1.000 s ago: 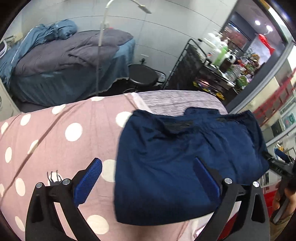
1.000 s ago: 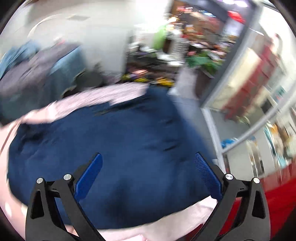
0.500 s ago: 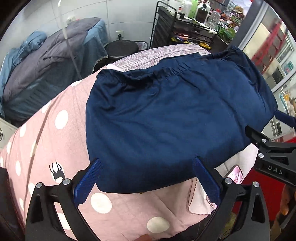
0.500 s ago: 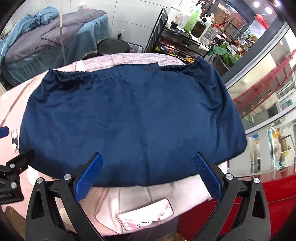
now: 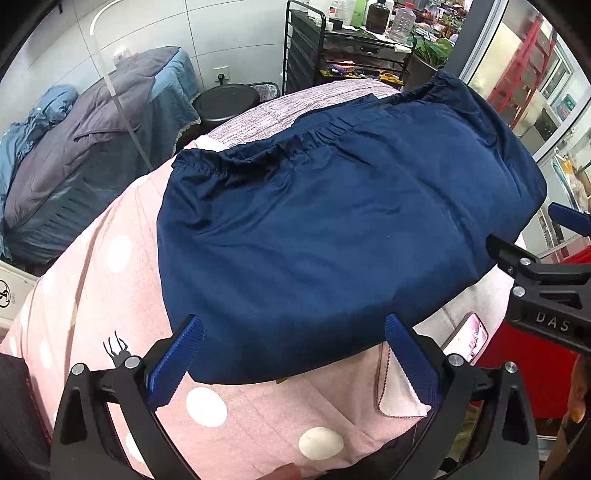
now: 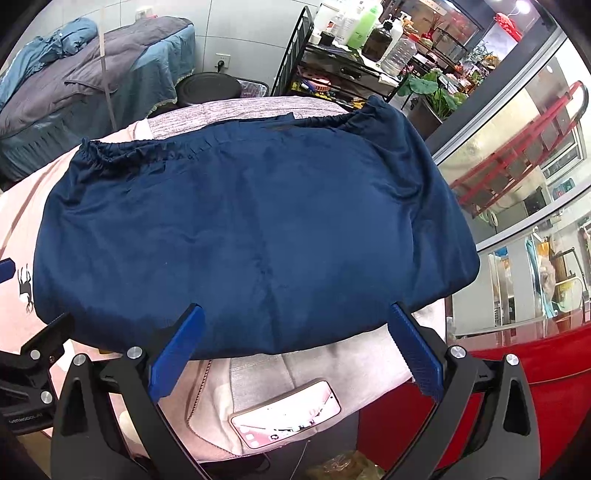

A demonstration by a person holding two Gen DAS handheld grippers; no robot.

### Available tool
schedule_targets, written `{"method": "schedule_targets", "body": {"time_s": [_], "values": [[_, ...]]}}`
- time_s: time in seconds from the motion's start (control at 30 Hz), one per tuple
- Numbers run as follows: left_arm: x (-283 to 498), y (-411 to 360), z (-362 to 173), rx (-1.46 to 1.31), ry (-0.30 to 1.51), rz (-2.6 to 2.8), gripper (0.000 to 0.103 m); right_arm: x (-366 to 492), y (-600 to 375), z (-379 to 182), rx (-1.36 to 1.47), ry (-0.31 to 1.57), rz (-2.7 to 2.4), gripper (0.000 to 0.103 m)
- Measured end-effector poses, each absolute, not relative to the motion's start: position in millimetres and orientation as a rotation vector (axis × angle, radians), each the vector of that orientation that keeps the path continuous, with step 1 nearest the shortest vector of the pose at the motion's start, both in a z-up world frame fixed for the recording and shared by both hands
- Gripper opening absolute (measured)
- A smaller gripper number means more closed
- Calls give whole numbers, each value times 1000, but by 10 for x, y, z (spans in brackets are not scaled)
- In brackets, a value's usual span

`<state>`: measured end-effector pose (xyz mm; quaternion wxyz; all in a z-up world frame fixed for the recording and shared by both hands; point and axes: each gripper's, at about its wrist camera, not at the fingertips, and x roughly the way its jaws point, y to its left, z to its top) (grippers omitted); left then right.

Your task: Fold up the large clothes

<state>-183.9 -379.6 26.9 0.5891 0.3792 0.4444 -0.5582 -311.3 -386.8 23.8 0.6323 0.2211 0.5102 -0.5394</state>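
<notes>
While both wide: navy garment [image 6: 255,236] flat btwn grippers.

Behind the work surface, the wall [image 5: 236,33] is faced in large pale grey tiles, with a socket [image 5: 220,71] low down. Against it at the left stands a bed [image 6: 92,70] with a blue valance, heaped with a grey quilt and a rumpled blue blanket [image 5: 40,114]. A round black stool [image 6: 208,86] sits beside it. To the right is a black metal rack [image 6: 325,70], its top crowded with bottles, among them a green one [image 6: 364,27]. A leafy potted plant [image 6: 432,88] stands by a glass partition [image 6: 517,155] with red framing behind, and ceiling spotlights glow beyond it.
</notes>
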Motion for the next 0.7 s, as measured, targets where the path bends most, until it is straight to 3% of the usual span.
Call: {"method": "schedule_targets", "body": {"time_s": [0.7], "values": [[-1767, -3792, 231, 884, 1086, -1275, 97, -2977, -3804, 191, 497, 1183, -1210, 97]]}}
